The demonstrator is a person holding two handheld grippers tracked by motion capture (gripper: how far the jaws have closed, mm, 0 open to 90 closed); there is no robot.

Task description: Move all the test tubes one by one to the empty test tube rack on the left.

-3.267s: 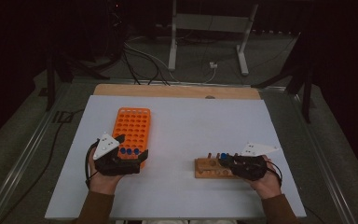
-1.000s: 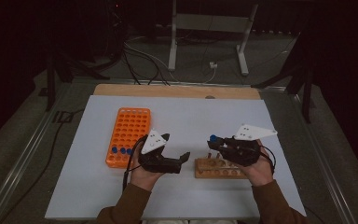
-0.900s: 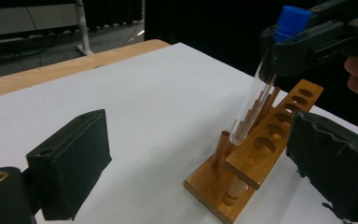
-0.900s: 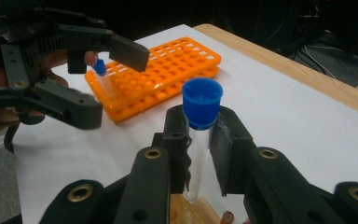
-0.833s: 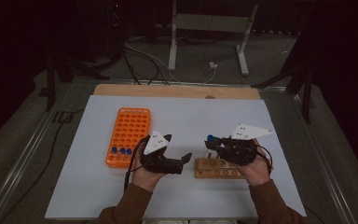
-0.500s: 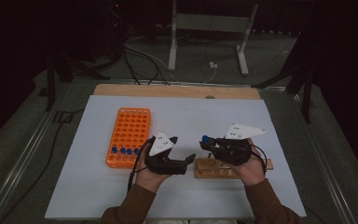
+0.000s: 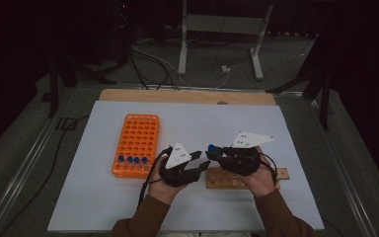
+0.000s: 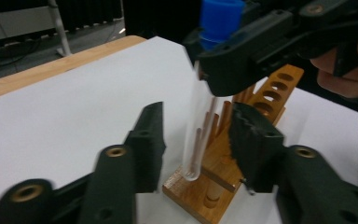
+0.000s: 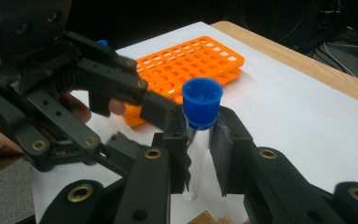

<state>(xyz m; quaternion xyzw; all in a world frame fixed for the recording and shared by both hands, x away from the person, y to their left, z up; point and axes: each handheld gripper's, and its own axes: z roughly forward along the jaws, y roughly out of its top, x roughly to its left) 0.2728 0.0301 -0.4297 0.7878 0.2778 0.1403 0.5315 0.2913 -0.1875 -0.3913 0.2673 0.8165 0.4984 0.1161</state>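
My right gripper [image 9: 200, 135] is shut on a clear test tube with a blue cap [image 9: 201, 102], gripping it just under the cap and holding it upright above the left end of a wooden rack [image 7: 279, 174]. My left gripper [image 8: 198, 122] has its jaws on either side of the tube's lower part [image 8: 196, 140]. They have just been closing, and a gap still shows beside the tube. In the high view both grippers meet at the table's middle, left gripper [image 7: 203, 166] facing right gripper [image 7: 215, 154].
An orange tube rack [image 7: 137, 140] lies to the left on the white mat, with a row of blue-capped tubes [image 7: 132, 159] near its front. A wooden table edge [image 7: 187, 96] runs along the back. Cables and a metal stand are on the floor beyond.
The left hand came from the orange rack over to the right gripper. The right gripper lifted the tube off the wooden rack and shifted left. The left jaws narrowed around the tube.
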